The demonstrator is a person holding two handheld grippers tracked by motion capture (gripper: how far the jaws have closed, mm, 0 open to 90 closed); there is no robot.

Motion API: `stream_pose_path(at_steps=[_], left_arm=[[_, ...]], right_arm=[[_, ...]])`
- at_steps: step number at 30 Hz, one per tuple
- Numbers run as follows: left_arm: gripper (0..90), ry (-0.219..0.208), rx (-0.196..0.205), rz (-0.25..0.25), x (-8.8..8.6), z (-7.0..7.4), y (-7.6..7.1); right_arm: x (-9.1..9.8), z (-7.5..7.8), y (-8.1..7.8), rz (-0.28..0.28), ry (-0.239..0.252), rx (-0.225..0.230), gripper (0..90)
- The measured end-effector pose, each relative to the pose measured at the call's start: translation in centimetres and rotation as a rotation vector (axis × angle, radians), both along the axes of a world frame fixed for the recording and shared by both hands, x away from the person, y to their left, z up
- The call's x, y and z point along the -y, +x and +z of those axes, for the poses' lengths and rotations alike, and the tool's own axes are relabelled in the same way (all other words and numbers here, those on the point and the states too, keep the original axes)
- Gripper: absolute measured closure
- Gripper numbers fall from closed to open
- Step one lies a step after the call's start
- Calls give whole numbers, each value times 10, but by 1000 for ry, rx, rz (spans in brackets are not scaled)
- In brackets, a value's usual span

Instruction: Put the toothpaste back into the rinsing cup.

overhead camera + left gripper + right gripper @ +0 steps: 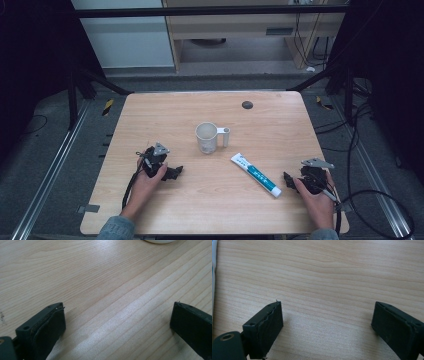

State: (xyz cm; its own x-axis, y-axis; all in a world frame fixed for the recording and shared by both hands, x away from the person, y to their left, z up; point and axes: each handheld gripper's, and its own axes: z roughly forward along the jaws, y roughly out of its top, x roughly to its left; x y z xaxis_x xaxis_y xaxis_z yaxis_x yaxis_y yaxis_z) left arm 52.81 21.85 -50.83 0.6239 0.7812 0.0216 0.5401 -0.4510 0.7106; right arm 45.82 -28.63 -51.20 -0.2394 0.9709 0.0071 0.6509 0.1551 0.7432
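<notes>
Both my tongs, left (172,173) and right (288,177), rest on the bench (150,115), jaws apart, empty. Toothpaste tube (255,174) lies just left of right tongs, long axis diagonal; right hand nearer. Cup (207,137) centre.

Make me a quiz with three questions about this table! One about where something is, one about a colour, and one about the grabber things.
1. Where is the tube?
A. inside the cup
B. flat on the table, between the cup and the right gripper
C. on the floor

2. What colour is the cup?
A. white
B. red
C. black

3. How do the left gripper's jaws stand?
A. shut on the tube
B. shut on nothing
C. open, nothing between them

Answers:
1 B, it lies on the wood near the right gripper.
2 A, cup and handle look white.
3 C, bare table shows between the jaws.
</notes>
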Motion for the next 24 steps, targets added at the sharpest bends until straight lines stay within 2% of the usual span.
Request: stream_pose_path(at_steps=[8, 12, 13, 14, 15, 16, 17, 19, 21, 23, 24], left_arm=[[0, 4, 2, -6, 0, 0, 1], [0, 6, 1, -8, -1, 0, 1], [0, 6, 1, -8, -1, 0, 1], [0, 6, 1, -8, -1, 0, 1], [0, 6, 1, -8, -1, 0, 1], [0, 6, 1, -8, -1, 0, 1], [0, 5, 1, -8, -1, 0, 1], [0, 5, 0, -7, 0, 0, 1], [0, 5, 0, -7, 0, 0, 1], [0, 5, 0, -7, 0, 0, 1], [0, 5, 0, -7, 0, 0, 1]], right_arm=[[0, 0, 0, -4, -1, 2, 105], [-2, 1, -4, -3, 15, 1, 121], [-4, 5, -8, 9, 17, -20, 129], [-4, 5, -8, 9, 17, -20, 129], [-8, 13, -12, 28, -5, -20, 152], [-8, 13, -12, 28, -5, -20, 152], [-11, 22, -16, 43, -17, -13, 164], [-13, 27, -19, 53, -26, -13, 167], [-17, 39, -23, 72, -42, -26, 167], [-22, 47, -27, 94, -30, -42, 167], [-26, 52, -28, 117, -47, -46, 167]])
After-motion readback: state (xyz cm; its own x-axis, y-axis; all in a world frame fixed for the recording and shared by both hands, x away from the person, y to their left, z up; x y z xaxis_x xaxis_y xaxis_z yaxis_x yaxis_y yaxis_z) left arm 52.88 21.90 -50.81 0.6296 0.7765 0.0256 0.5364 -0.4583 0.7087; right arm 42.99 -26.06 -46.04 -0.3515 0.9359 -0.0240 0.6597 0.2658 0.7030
